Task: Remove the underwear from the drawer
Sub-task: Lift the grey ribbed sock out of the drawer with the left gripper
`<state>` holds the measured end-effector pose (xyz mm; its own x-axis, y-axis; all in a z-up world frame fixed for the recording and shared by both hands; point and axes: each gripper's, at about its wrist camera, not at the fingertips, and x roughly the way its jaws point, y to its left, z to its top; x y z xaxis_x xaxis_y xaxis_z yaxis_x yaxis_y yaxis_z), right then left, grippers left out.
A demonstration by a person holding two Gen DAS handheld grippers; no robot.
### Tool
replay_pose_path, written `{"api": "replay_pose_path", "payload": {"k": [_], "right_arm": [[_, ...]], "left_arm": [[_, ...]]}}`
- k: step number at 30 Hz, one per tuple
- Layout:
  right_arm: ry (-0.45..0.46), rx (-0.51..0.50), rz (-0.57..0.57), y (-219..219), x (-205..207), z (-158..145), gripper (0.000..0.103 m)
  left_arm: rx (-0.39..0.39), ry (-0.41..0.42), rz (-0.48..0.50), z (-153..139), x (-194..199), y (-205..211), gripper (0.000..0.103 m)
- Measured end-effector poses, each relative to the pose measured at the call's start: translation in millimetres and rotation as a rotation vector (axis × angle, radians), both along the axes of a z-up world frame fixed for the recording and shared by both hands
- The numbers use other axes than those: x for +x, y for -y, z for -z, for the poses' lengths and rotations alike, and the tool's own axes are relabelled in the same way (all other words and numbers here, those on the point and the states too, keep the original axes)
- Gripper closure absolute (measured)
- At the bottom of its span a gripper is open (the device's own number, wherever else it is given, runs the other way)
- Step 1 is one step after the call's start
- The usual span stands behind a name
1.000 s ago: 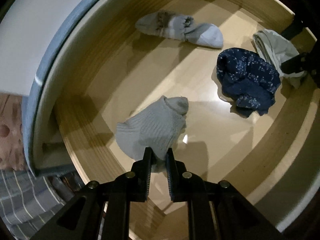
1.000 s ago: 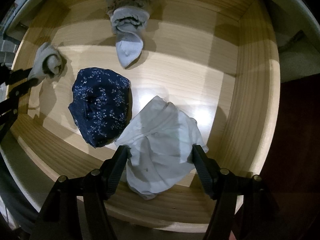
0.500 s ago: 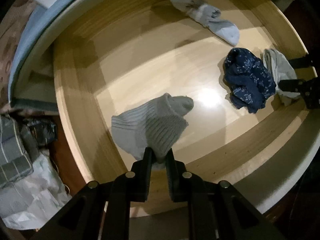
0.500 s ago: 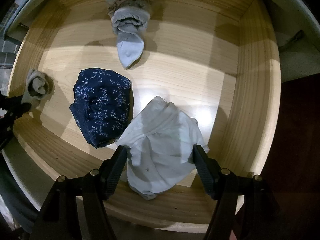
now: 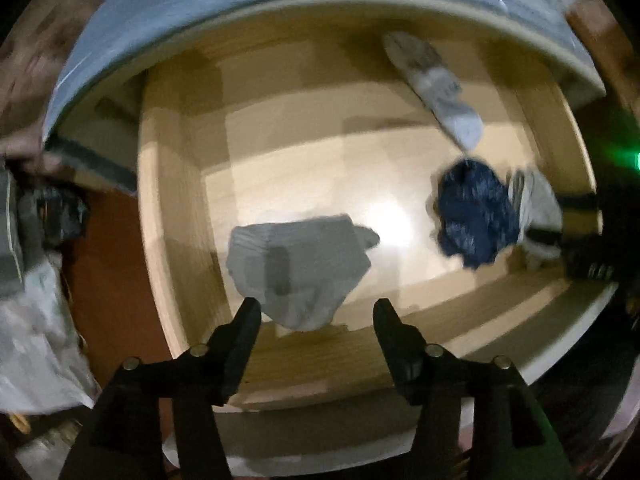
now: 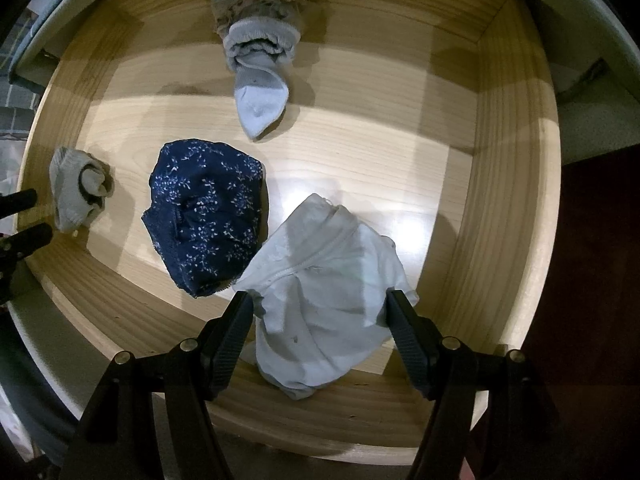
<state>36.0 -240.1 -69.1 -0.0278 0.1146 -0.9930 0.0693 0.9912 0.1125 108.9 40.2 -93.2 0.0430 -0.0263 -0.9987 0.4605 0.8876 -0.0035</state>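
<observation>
An open wooden drawer (image 6: 516, 184) holds dark blue floral underwear (image 6: 206, 214) in the middle and pale white underwear (image 6: 328, 292) at the front. My right gripper (image 6: 318, 308) is open, its jaws on either side of the white underwear, not closed on it. My left gripper (image 5: 316, 312) is open above the drawer's front left; a grey sock (image 5: 296, 264) is just beyond its fingertips, blurred. In the right wrist view the sock (image 6: 78, 192) is by the left wall, beside the left gripper's fingers (image 6: 24, 236). The blue underwear also shows in the left wrist view (image 5: 474, 216).
A second grey sock pair (image 6: 260, 68) lies at the back of the drawer. White and plaid fabric (image 5: 36, 320) lies outside the drawer on the left. A dark wooden floor (image 6: 596, 280) is to the right of the drawer.
My left gripper has opened and let go of the grey sock, which now shows by the drawer's front left. The left camera swung and blurred. The right gripper has barely moved.
</observation>
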Motion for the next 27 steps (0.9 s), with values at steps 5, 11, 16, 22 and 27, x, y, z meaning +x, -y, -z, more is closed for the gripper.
{"api": "replay_pose_path", "payload": {"k": [5,11,16,22,27], "right_arm": [[0.001,0.001,-0.001,0.4,0.6,1.1,0.036],[0.0,0.0,0.0,-0.7,0.6,1.8,0.036],[-0.002,-0.001,-0.005,-1.3,-0.2,3.1,0.034],[-0.003,-0.002,-0.008,-2.2,-0.7,3.0,0.033],[-0.004,-0.004,-0.012,-3.8,-1.5,5.0,0.033]], "left_arm": [[-0.048,-0.055,-0.128,-0.8,6.8,6.1,0.038],[-0.03,-0.142,-0.175,19.8,16.0,13.2,0.037],[0.014,-0.147,-0.182,33.3,22.9,18.6,0.026],[0.081,-0.131,-0.151,41.3,26.8,35.5,0.023],[0.129,-0.115,-0.134,45.8,24.1,46.8,0.023]]}}
